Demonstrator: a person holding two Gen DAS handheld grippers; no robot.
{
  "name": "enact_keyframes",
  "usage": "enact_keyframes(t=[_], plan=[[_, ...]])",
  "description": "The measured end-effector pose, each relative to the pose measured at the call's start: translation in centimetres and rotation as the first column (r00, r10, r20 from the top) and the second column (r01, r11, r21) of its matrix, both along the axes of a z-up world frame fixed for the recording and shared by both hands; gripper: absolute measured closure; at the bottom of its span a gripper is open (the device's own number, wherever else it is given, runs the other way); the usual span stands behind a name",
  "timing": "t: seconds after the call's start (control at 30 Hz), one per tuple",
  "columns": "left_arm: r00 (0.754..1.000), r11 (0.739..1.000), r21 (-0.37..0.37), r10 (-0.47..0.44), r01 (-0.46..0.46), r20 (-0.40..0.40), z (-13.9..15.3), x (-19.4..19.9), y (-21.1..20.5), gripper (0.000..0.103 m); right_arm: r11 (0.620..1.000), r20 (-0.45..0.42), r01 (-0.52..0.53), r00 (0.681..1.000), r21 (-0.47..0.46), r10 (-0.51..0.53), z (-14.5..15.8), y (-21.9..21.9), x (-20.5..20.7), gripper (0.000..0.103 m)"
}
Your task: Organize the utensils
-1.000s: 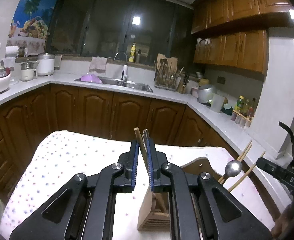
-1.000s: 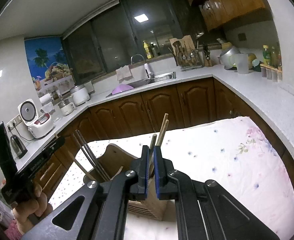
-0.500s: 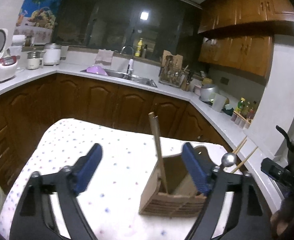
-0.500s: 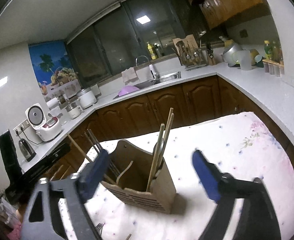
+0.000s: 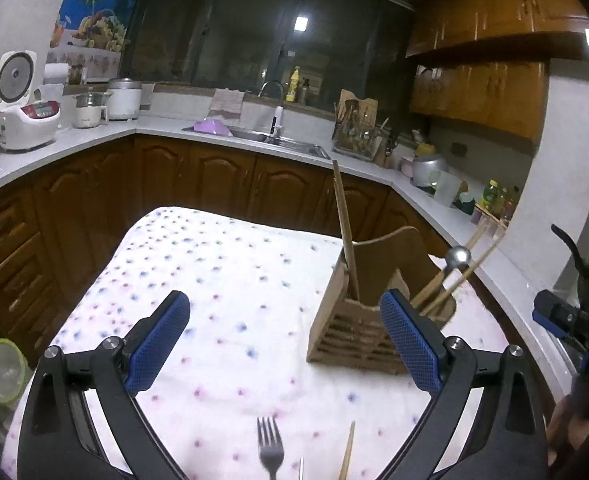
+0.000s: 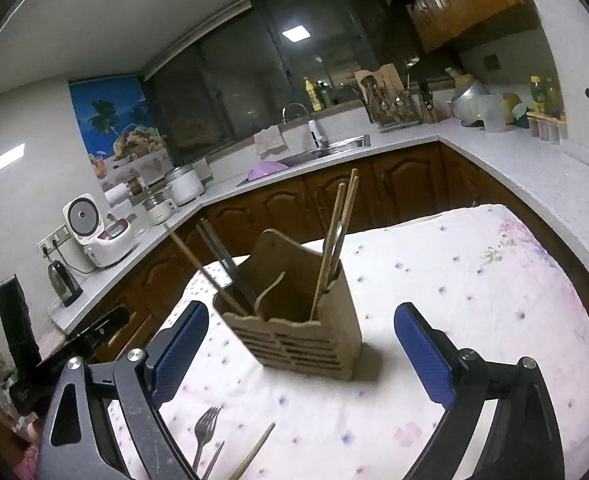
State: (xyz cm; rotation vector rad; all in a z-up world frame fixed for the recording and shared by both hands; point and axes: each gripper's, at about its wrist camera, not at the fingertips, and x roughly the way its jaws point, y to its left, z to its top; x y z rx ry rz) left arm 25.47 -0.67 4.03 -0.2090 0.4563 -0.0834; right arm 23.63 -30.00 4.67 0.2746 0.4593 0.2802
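Both claws had let go of their chopsticks and drawn back from the wooden holder (image 6: 294, 320).
Left claw (image 5: 286, 344) and right claw (image 6: 300, 354) were opening, nothing between; fork (image 5: 269, 446) lay just below the left claw, handle toward it.

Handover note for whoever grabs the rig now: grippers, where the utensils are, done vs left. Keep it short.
Left gripper: jaws opening wide, nothing between them.
Right gripper: jaws opening wide, nothing gripped; the wooden holder stands on the table beyond the fingertips.
Done: chopsticks and other utensils stand upright in the wooden holder's compartments.
Left: a fork and a single wooden chopstick lie loose on the floral tablecloth at the near edge, beside a thin metal piece that is too cropped to identify. Pick these up and slot them into the holder.
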Motion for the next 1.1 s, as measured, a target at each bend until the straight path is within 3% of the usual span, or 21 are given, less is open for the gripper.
enact_keyframes(t=[0.37, 0.67, 0.87, 1.1], plan=[[0.999, 0.999, 0.052, 0.012, -0.013, 0.034, 0.7, -7.0, -0.2, 0.0, 0.998, 0.054, -0.024, 0.998, -0.066, 0.027, 1.1, 1.8, -5.8, 0.008], [1.0, 0.999, 0.035, -0.022, 0.022, 0.006, -1.3, -12.9, 0.6, 0.0, 0.993, 0.089, -0.022, 0.996, -0.113, 0.032, -1.3, 3.5, -12.5, 0.008], [0.998, 0.994, 0.112, -0.005, -0.002, 0.062, -1.5, -17.1, 0.5, 0.0, 0.99, 0.145, 0.01, 0.989, -0.138, 0.011, -1.6, 3.7, -16.4, 0.002], [0.996, 0.988, 0.154, 0.011, -0.025, 0.092, -3.7, -20.4, 0.1, 0.0, 0.975, 0.209, 0.063, 0.978, -0.212, -0.018, -4.0, 4.3, -19.5, 0.001]])
